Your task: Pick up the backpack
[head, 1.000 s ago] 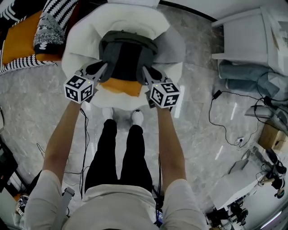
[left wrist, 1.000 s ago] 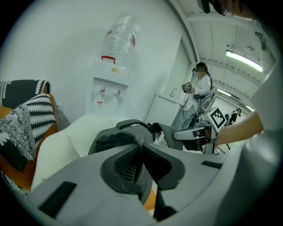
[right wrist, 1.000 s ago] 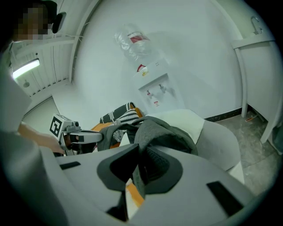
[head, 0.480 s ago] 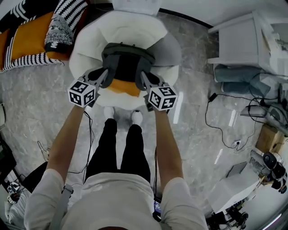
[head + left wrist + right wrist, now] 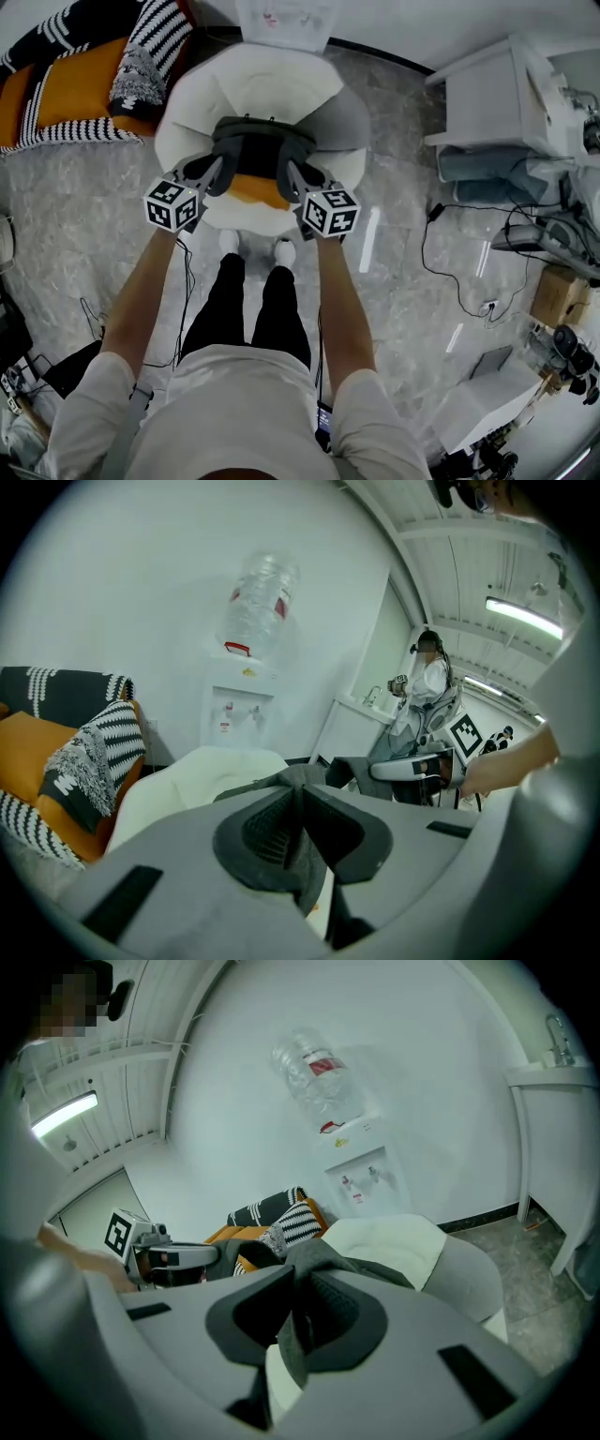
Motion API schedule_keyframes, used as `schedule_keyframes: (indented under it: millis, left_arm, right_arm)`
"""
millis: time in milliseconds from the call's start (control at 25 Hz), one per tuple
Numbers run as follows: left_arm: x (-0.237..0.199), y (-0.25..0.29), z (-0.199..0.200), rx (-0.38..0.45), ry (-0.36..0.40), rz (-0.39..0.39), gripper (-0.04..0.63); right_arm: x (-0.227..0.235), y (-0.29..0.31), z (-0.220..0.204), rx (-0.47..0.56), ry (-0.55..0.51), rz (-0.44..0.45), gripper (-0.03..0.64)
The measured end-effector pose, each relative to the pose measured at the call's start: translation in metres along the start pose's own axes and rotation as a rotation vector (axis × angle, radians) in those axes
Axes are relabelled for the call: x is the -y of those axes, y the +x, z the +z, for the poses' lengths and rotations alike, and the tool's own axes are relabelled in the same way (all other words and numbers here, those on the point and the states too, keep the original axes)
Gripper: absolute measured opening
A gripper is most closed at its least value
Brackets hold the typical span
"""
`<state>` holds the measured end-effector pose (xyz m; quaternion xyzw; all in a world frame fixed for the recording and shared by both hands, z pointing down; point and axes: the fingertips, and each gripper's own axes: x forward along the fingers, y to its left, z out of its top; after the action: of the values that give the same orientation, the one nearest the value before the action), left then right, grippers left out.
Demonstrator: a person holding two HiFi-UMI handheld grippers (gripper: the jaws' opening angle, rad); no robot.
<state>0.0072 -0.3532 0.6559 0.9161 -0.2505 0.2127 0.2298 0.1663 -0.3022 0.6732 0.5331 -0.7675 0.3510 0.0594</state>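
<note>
Left fingers (image 5: 260, 833) narrow, pinching grey fold of backpack (image 5: 281, 782). Right fingers (image 5: 333, 1318) likewise clamped on backpack fabric. Seen from head view, left gripper (image 5: 214, 169) and right gripper (image 5: 292, 174) grip backpack's two sides, backpack stretched between them over chair (image 5: 272, 80) seat. Sofa (image 5: 66, 89) beside chair; water dispenser (image 5: 239, 705) behind.

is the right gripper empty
No, the right gripper is shut on grey fabric of the backpack.
</note>
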Motion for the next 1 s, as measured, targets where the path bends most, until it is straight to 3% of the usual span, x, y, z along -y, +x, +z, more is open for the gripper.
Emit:
schedule_keyframes:
  millis: [440, 1000]
  left_arm:
    - [0.022, -0.047, 0.026, 0.029, -0.011, -0.001, 0.029]
    - [0.071, -0.131, 0.071, 0.139, 0.015, -0.02, 0.029]
  right_arm:
    - [-0.044, -0.033, 0.024, 0.002, -0.037, 0.05, 0.04]
    - [-0.121, -0.097, 0.064, 0.112, -0.068, 0.113, 0.04]
